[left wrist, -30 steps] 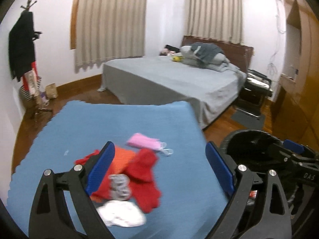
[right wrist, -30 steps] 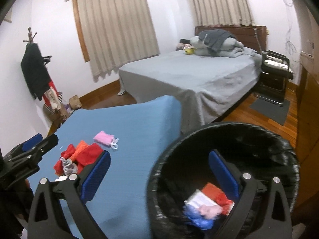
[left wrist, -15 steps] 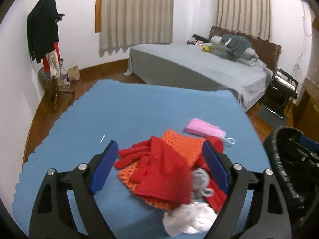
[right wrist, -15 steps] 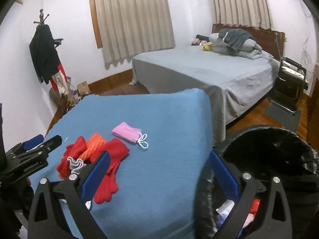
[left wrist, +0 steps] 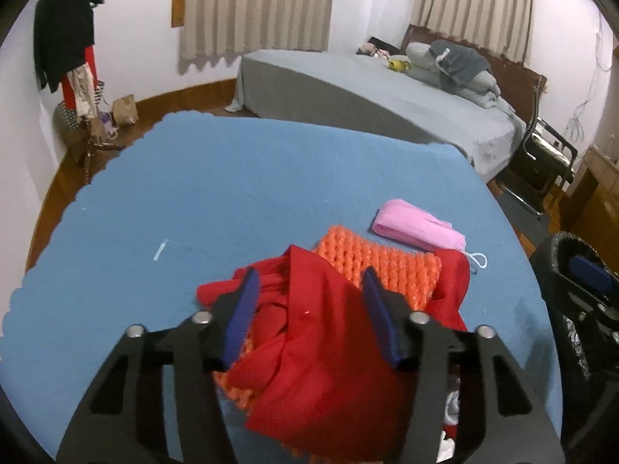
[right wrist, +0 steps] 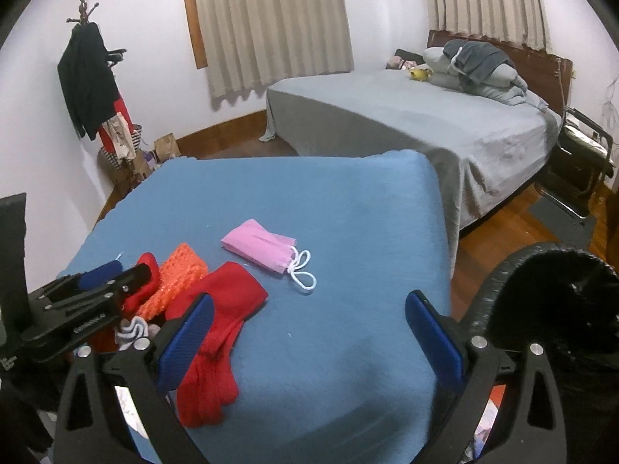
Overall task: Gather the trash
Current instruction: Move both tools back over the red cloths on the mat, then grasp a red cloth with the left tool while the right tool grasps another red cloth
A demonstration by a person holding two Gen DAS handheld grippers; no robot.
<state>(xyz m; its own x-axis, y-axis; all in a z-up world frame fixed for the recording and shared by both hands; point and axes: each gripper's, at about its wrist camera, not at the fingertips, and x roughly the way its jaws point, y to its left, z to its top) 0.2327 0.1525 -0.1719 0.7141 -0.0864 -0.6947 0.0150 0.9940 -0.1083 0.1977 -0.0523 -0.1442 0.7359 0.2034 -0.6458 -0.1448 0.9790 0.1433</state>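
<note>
The left hand-held gripper (left wrist: 307,317) has just been narrowing its jaws around a red cloth (left wrist: 325,352) in the pile at 6 o'clock on the tabletop (left wrist: 232,201); whether the pads press it yet cannot be told. The right hand-held gripper (right wrist: 309,342) hangs released. A pink mask (right wrist: 257,245) lies at 1 o'clock of the pile, uncollected. The black bin (right wrist: 541,301) at 4 o'clock already holds scraps; most trash seems left
</note>
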